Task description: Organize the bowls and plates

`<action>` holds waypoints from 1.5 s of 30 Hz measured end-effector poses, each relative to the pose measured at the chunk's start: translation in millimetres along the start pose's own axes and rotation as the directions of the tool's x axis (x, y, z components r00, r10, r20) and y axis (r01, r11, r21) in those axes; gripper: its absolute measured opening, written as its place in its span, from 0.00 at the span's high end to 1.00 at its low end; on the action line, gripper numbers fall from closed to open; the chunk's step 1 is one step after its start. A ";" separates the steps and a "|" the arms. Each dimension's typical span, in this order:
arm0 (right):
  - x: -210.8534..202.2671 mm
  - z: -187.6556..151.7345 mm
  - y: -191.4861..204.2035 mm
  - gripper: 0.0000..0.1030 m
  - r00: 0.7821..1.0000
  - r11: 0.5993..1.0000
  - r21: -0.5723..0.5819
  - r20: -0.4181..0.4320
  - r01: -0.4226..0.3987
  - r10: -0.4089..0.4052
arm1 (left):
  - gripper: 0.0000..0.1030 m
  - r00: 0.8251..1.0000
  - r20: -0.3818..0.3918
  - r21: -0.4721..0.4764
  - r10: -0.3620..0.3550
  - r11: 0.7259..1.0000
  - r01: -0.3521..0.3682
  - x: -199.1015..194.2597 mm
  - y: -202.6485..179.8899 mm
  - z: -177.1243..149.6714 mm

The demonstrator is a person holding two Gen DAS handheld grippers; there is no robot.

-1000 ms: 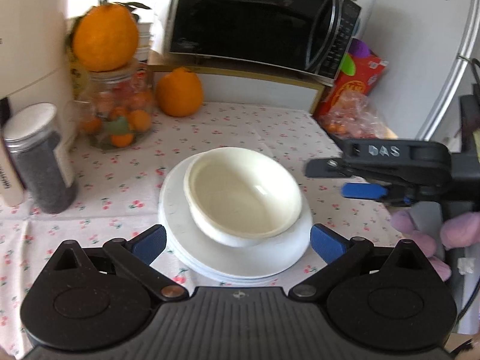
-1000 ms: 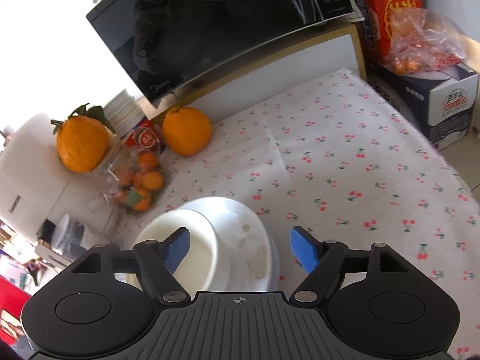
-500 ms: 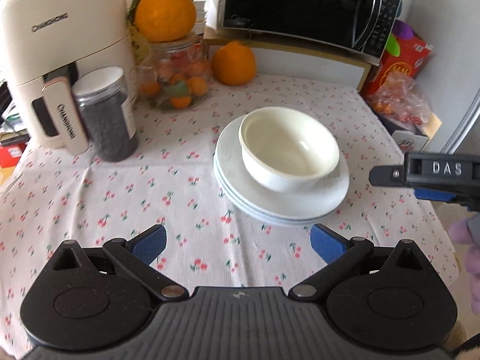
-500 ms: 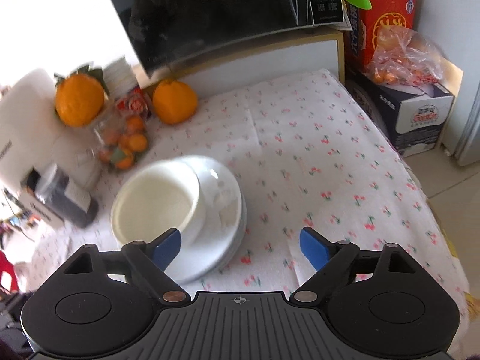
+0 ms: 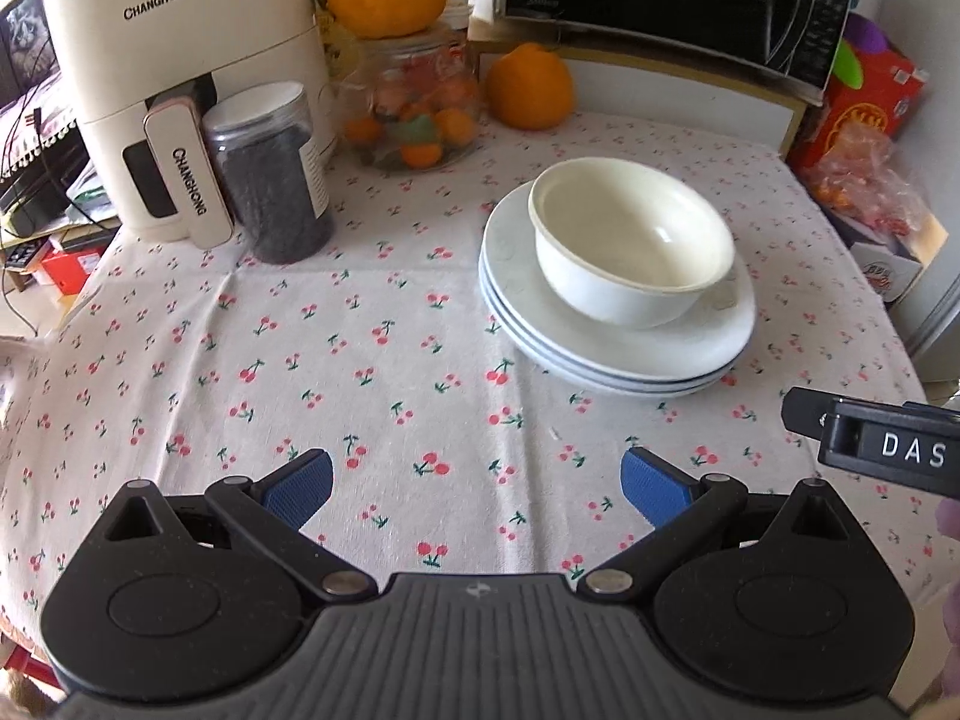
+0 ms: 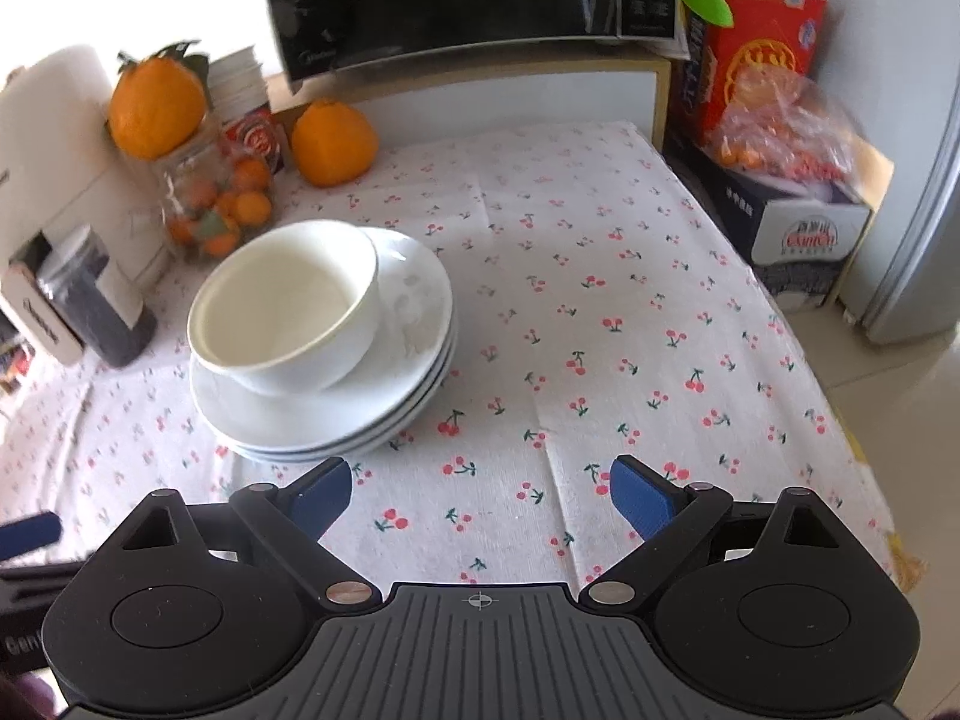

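Empty bowl on my plate stack, both tools spread over bench, tilted down, right one just opened wider, holding nothing

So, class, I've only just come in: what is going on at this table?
A person holds a gripper in each hand above a cherry-print tablecloth. A white bowl sits on a stack of plates, so the stacking looks done. The left gripper and right gripper are both open and empty, apart from the dishes. The right one's jaws have just been opening, with nothing between them.
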State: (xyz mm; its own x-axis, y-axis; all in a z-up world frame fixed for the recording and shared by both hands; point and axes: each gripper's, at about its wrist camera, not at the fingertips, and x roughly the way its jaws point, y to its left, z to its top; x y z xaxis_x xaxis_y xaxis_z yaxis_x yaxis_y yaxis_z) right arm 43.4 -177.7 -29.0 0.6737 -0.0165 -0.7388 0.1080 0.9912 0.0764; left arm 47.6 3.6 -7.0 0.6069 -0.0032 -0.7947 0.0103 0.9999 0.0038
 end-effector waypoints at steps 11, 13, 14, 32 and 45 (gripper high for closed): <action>9.9 -2.5 0.1 0.08 1.000 1.000 -0.008 -0.023 0.008 -0.008 | 0.00 1.000 -0.021 -0.022 0.013 1.000 -0.013 4.6 0.0 -2.2; 10.3 -2.8 -0.7 0.08 1.000 1.000 -0.005 -0.024 0.008 -0.008 | 0.00 1.000 -0.018 -0.022 0.015 1.000 -0.016 3.9 -0.1 -2.5; 10.3 -3.0 -0.9 0.08 1.000 1.000 -0.004 -0.024 0.009 -0.009 | 0.00 1.000 -0.018 -0.022 0.016 1.000 -0.016 3.5 -0.1 -2.6; 10.2 -5.1 1.1 0.08 1.000 1.000 -0.008 -0.022 0.018 -0.019 | 0.00 1.000 -0.019 -0.016 0.007 1.000 -0.008 0.9 -1.4 -3.4; 10.8 -5.8 2.1 0.08 1.000 1.000 -0.011 -0.024 0.019 -0.020 | 0.00 1.000 -0.021 -0.017 0.006 1.000 -0.007 0.8 -1.9 -4.4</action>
State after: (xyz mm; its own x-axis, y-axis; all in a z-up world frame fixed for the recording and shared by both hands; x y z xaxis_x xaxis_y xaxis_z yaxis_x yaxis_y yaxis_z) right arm 46.7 -175.0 -40.7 0.6536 -0.0328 -0.7561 0.1134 0.9920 0.0550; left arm 44.6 1.8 -10.2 0.5902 0.0032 -0.8073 -0.0070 1.0000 -0.0011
